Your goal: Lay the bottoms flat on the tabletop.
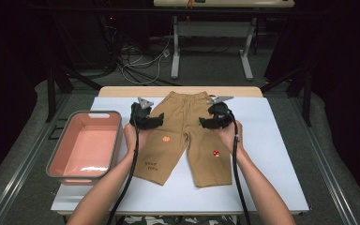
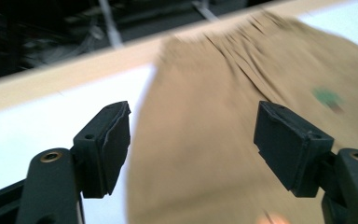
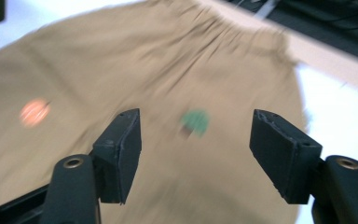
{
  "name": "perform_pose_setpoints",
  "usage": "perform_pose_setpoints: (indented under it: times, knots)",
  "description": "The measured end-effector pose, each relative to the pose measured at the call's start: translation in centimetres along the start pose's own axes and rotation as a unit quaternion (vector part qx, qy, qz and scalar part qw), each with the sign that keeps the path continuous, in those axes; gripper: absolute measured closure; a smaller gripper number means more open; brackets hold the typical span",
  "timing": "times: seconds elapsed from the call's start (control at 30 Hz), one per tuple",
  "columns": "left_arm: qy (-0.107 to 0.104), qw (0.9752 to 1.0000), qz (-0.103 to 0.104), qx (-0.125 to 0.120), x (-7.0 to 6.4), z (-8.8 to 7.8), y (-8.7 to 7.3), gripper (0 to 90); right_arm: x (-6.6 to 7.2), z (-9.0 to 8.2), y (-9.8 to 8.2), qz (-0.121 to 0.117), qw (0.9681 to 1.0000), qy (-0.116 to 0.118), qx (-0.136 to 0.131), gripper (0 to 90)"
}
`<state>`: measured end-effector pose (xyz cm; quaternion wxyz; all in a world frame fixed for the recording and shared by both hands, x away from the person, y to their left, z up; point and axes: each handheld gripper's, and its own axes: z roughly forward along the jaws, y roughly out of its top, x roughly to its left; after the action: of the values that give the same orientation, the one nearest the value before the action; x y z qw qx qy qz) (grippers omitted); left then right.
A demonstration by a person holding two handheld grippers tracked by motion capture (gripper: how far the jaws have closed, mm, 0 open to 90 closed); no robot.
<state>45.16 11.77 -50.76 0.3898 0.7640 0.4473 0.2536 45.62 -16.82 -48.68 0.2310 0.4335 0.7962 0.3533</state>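
Tan cotton trousers [image 1: 183, 136] lie flat on my white table sheet [image 1: 272, 154], waistband away from me, right of the pink plastic tub [image 1: 85, 146]. From the high view, my left gripper [image 1: 157, 120] and right gripper [image 1: 202, 123] hover over either hip, probably to smooth or fold. In the left gripper view, my jaws stand wide over the trousers' edge, gripping nothing. In the right gripper view, though blurred, the jaws gape over what seems a green patch [image 3: 195, 122], also empty.
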Motion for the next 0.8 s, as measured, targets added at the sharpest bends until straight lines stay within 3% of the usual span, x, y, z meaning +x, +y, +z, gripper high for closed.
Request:
perform_pose_setpoints:
  times: [0.13, 0.27, 0.43, 0.6, 0.7, 0.8]
  knots:
    - [-0.032, 0.9994, 0.006, 0.009, -1.1, -1.1, -2.7, 24.1, 0.8, -0.9, -3.0, 0.004, 0.9995, 0.031, 0.009, 30.0]
    - [-0.049, 0.9980, 0.031, 0.028, -2.2, -1.9, -4.6, 22.3, 1.1, -1.5, -5.6, 0.012, 0.9983, 0.055, 0.016, 27.6]
    - [-0.074, 0.9951, 0.049, 0.044, -3.1, -2.7, -6.1, 18.8, 1.0, -1.9, -7.8, 0.019, 0.9975, 0.060, 0.032, 26.6]
    - [-0.084, 0.9932, 0.067, 0.046, -3.6, -3.6, -7.2, 16.5, 0.7, -2.7, -9.2, 0.026, 0.9968, 0.066, 0.038, 26.1]
    - [-0.084, 0.9915, 0.089, 0.044, -4.1, -4.1, -7.8, 16.1, 0.7, -3.3, -9.8, 0.025, 0.9966, 0.065, 0.044, 25.1]
    - [-0.095, 0.9901, 0.092, 0.047, -4.4, -4.4, -8.3, 15.8, 0.8, -3.6, -10.3, 0.032, 0.9959, 0.069, 0.051, 22.7]
